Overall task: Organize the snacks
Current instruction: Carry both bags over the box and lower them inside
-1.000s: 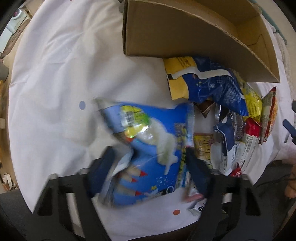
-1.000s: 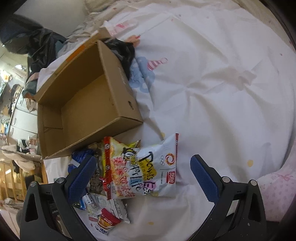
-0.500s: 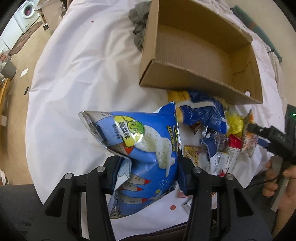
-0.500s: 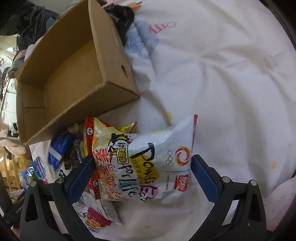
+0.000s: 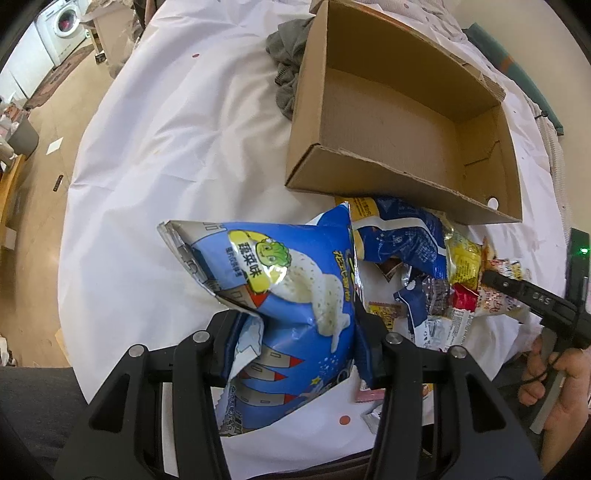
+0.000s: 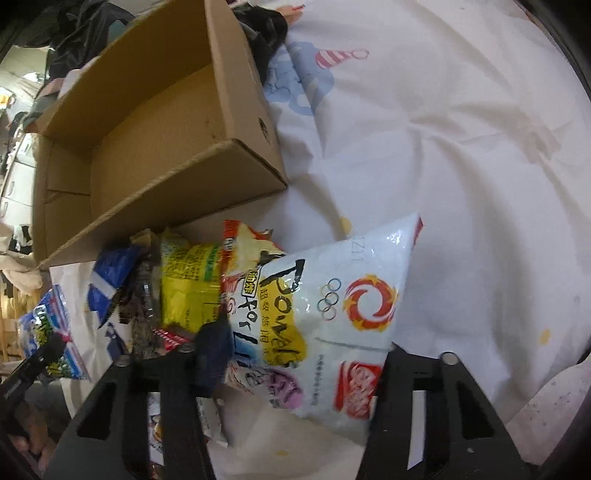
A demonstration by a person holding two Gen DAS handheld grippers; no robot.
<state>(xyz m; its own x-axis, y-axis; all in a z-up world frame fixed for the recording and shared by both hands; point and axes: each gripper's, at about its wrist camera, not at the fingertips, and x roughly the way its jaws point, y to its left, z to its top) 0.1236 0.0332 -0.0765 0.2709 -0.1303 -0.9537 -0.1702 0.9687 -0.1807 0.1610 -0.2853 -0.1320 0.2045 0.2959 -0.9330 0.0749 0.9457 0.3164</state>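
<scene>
My left gripper (image 5: 299,339) is shut on a blue snack bag (image 5: 291,291) with a green cartoon vegetable and holds it lifted above the white sheet, in front of the open cardboard box (image 5: 369,170). The box looks bare inside. My right gripper (image 6: 299,354) has closed onto a white and yellow chip bag (image 6: 332,306), its fingers pressing both sides. That bag lies beside a pile of snack packets (image 6: 184,284), also seen in the left wrist view (image 5: 424,266), just in front of the box (image 6: 166,192).
A white sheet (image 5: 177,140) with small prints covers the surface. Grey cloth (image 5: 288,62) lies behind the box's left corner. The right gripper's body (image 5: 535,299) and hand show at the right edge. Floor and a washing machine (image 5: 62,26) lie far left.
The left gripper closed on the blue bag and lifted it. The right gripper moved down over the white chip bag and its fingers closed in on it.
</scene>
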